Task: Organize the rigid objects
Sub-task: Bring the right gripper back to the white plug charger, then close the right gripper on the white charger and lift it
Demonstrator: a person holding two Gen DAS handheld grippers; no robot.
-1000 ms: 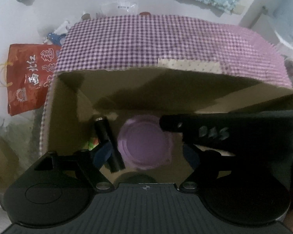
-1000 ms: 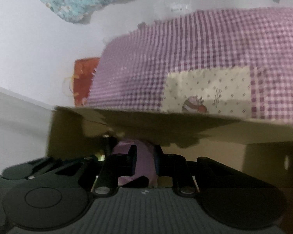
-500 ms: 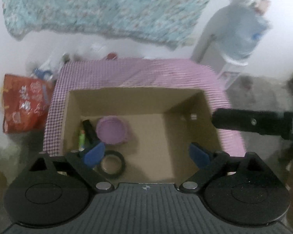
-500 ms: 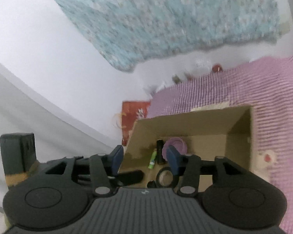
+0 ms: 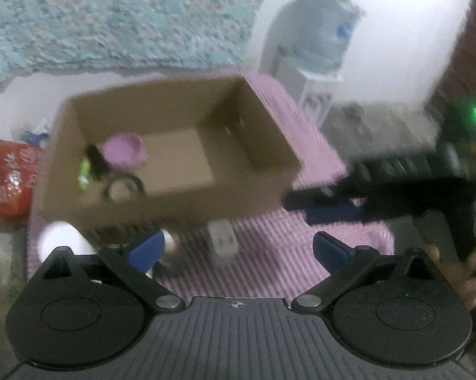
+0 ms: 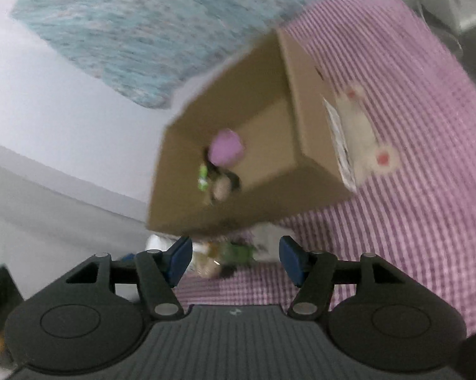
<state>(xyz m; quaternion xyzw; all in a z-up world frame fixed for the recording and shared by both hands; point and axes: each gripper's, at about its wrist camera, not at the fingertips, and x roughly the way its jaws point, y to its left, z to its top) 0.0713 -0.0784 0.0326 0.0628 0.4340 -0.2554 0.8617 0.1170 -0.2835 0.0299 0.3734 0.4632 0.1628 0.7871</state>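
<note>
An open cardboard box (image 5: pixel 263 164) stands on a purple checked cloth (image 5: pixel 269 259). Inside it lie a purple lid (image 5: pixel 124 152), a black cylinder (image 5: pixel 95 161), a green item (image 5: pixel 85 171) and a black tape ring (image 5: pixel 122 186). The box (image 6: pixel 301 145) and the lid (image 6: pixel 227 147) also show in the right wrist view. My left gripper (image 5: pixel 238 248) is open and empty, held above the cloth in front of the box. My right gripper (image 6: pixel 234 258) is open and empty too. It also shows at the right of the left wrist view (image 5: pixel 380 196).
In front of the box lie a white round object (image 5: pixel 60 240), a small white device (image 5: pixel 222 237) and, in the right wrist view, a blurred green item (image 6: pixel 238 251). A red bag (image 5: pixel 6 183) sits left. A water bottle on a stand (image 5: pixel 320 50) is behind.
Both grippers have pulled up and back out of the box. The right gripper, shut a second ago, has opened. Objects in front of the box have come into view.
</note>
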